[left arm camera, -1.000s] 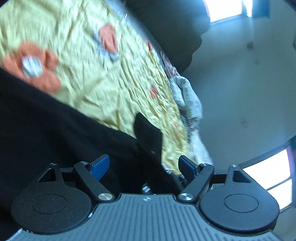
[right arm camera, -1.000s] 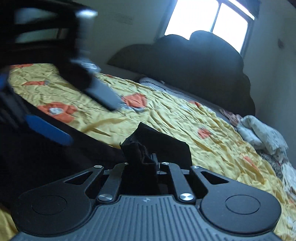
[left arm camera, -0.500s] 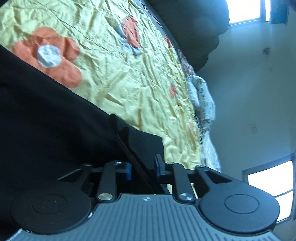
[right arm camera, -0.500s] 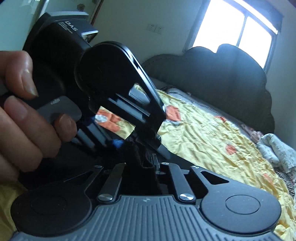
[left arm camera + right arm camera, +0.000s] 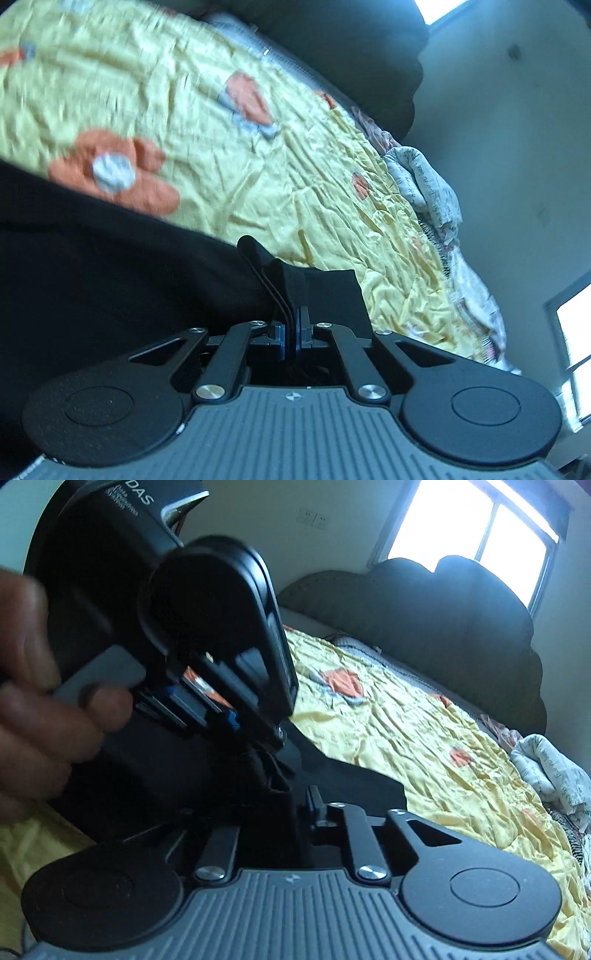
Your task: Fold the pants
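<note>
The black pants [image 5: 92,277] lie on a yellow flowered bedsheet [image 5: 258,184]. My left gripper [image 5: 291,328] is shut on a bunched edge of the pants, where a thin cord shows between its blue pads. In the right wrist view this same bunch of black cloth [image 5: 271,771] hangs from the left gripper's tips, close in front of my right gripper [image 5: 291,805]. The right jaws are opening. The cloth still lies between them, and the right finger [image 5: 314,799] stands off it. The other finger is hidden behind the cloth.
A person's hand [image 5: 37,701] holds the left tool's housing [image 5: 207,627], filling the left of the right wrist view. A dark padded headboard [image 5: 443,609] stands at the far end of the bed. A rumpled white blanket [image 5: 546,768] lies at the bed's right edge, below a bright window [image 5: 480,524].
The left gripper went from wide open to shut on the pants' edge held by the right gripper. The left tool came close in front of the right camera. The right jaws have parted slightly.
</note>
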